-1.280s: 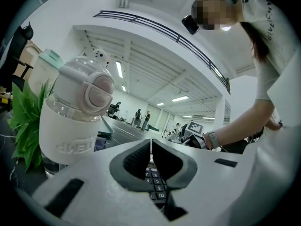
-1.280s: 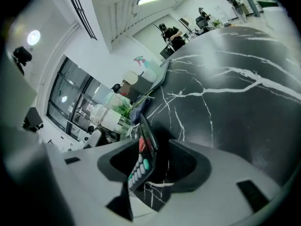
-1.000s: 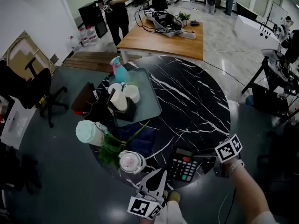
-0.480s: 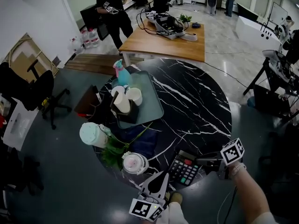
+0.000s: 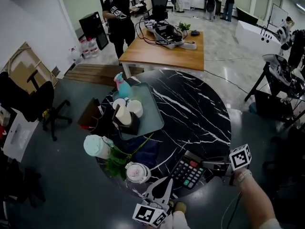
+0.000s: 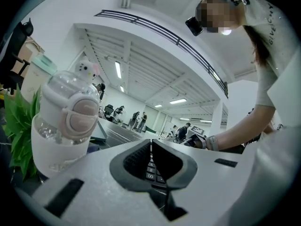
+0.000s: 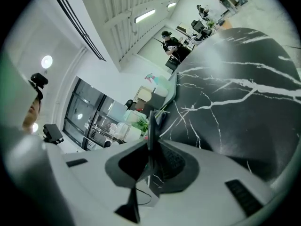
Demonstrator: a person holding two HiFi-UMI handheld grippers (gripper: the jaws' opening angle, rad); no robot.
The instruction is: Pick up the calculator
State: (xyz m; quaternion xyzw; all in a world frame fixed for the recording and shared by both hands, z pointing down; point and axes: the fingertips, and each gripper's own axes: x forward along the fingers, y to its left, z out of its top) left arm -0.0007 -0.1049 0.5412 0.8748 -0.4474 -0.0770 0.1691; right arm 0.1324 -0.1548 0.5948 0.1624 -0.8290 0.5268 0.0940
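Observation:
The calculator (image 5: 189,170), black with a red key and green keys, is at the near edge of the round black marble table (image 5: 195,113). My right gripper (image 5: 206,165) is shut on its right edge, and the calculator hangs tilted a little above the tabletop. In the right gripper view the calculator (image 7: 150,126) shows edge-on, pinched between the pads of that gripper (image 7: 150,147). My left gripper (image 5: 164,182) sits just left of the calculator at the table rim. Its jaws meet with nothing in them (image 6: 151,142), and a few calculator keys (image 6: 150,169) show behind them.
A white bottle with a pink lid (image 5: 136,171) stands beside the left gripper, with a green plant (image 5: 116,161) and a mint tumbler (image 5: 96,147) behind it. A grey tray (image 5: 153,109) holds cups (image 5: 128,109). A wooden table (image 5: 164,46) and a standing person (image 5: 119,18) are beyond.
The right gripper's jaws have closed on the calculator's right edge and risen, tilting the calculator up off the table. The left gripper has stayed where it was.

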